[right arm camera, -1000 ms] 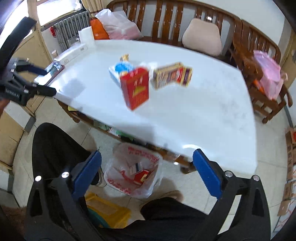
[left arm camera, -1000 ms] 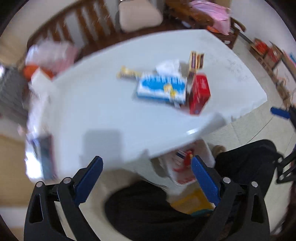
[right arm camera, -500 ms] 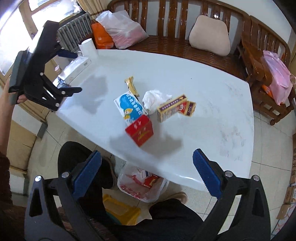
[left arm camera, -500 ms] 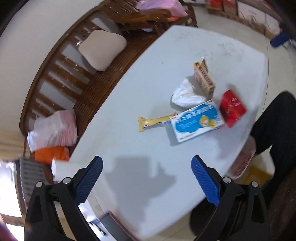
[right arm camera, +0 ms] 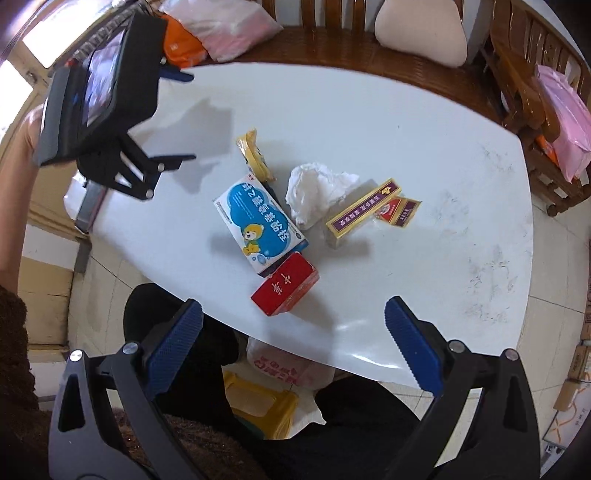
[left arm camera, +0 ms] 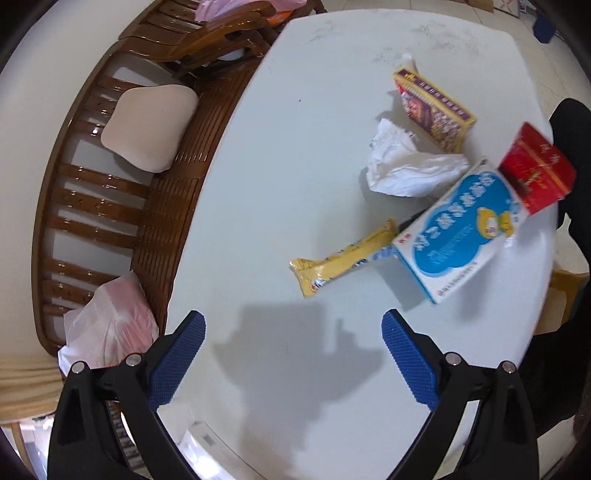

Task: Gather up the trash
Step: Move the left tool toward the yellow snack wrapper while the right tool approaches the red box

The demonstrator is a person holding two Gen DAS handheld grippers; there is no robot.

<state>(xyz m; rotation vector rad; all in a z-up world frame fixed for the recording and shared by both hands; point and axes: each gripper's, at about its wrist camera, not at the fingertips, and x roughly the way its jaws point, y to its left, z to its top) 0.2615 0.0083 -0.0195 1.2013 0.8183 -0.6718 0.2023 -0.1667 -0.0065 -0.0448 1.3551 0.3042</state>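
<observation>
Trash lies in a cluster on the white table (right arm camera: 424,147): a yellow wrapper (left arm camera: 343,258) (right arm camera: 255,155), a blue and white box (left arm camera: 458,232) (right arm camera: 260,225), a crumpled white tissue (left arm camera: 402,166) (right arm camera: 314,188), a red box (left arm camera: 535,170) (right arm camera: 284,290), a purple and yellow box (left arm camera: 436,107) (right arm camera: 364,208) and a small red packet (right arm camera: 399,210). My left gripper (left arm camera: 291,354) (right arm camera: 177,118) is open and empty above the table, short of the wrapper. My right gripper (right arm camera: 293,339) is open and empty above the near table edge, close to the red box.
A white plastic bag (right arm camera: 288,365) with red print sits under the table edge, beside a yellow container (right arm camera: 262,402). A wooden bench (left arm camera: 110,206) with a beige cushion (right arm camera: 421,33) and plastic bags (left arm camera: 110,332) runs along the far side. The person's dark legs are near the bag.
Both grippers have moved in over the table and closer to the trash cluster. The left one swung from the floor side up over the table. Nothing was taken hold of.
</observation>
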